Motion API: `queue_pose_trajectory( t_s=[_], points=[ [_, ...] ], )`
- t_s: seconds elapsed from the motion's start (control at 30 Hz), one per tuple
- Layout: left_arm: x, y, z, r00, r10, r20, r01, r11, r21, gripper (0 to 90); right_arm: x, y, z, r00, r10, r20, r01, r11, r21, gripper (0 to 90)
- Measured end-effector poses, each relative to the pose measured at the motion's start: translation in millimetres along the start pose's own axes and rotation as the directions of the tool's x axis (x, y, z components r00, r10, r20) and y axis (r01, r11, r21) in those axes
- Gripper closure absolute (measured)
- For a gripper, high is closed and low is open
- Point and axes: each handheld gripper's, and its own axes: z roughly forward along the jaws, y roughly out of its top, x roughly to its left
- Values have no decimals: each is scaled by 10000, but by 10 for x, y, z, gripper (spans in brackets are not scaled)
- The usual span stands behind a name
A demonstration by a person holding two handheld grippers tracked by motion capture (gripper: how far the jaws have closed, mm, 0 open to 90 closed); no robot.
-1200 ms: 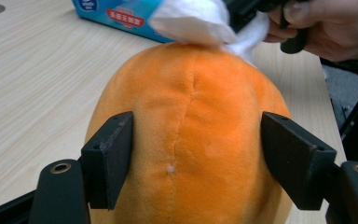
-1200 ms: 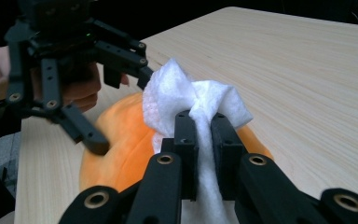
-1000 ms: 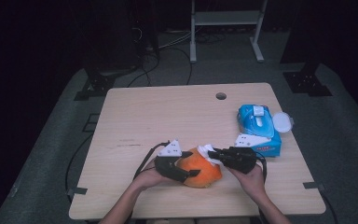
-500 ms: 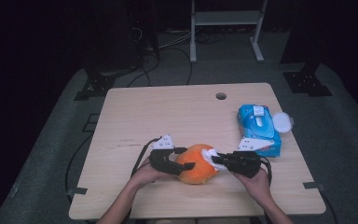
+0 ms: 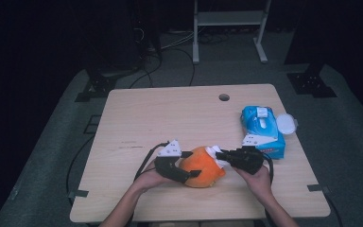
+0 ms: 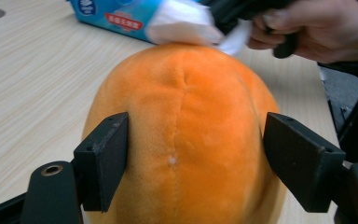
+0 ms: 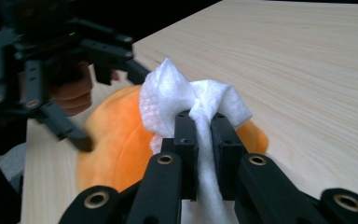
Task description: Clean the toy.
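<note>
From the high view, the orange plush toy (image 5: 201,166) sits near the front edge of the table (image 5: 170,113), between the 2 grippers. In the left gripper view, the left gripper (image 6: 193,154) has just been opening, its jaws beside the toy's sides. In the right gripper view, the right gripper (image 7: 204,128) pinches a white wipe (image 7: 186,95) on the toy.

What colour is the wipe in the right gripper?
White wipe; clearest in the right gripper view.
</note>
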Motion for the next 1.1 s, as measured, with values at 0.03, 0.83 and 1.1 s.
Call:
queue_pose_trajectory(
  t_s=[0.03, 0.83, 1.1],
  points=[
    [-10, 3, 6, 10000, 35, 19, -34, 10000, -8, 239, -18, -3, -1, 10000, 75, 18, -75, 10000, -7, 820],
    [-13, 35, 56, 9984, -383, -407, 401, 9982, 448, 97, 117, 8, -91, 9985, -508, 196, 503, 9984, 252, 821],
    [-17, 7, 69, 9996, 5, -293, 10, 9986, 525, 242, 145, 1, -120, 9986, -466, 247, 459, 9986, 276, 822]
  ],
)
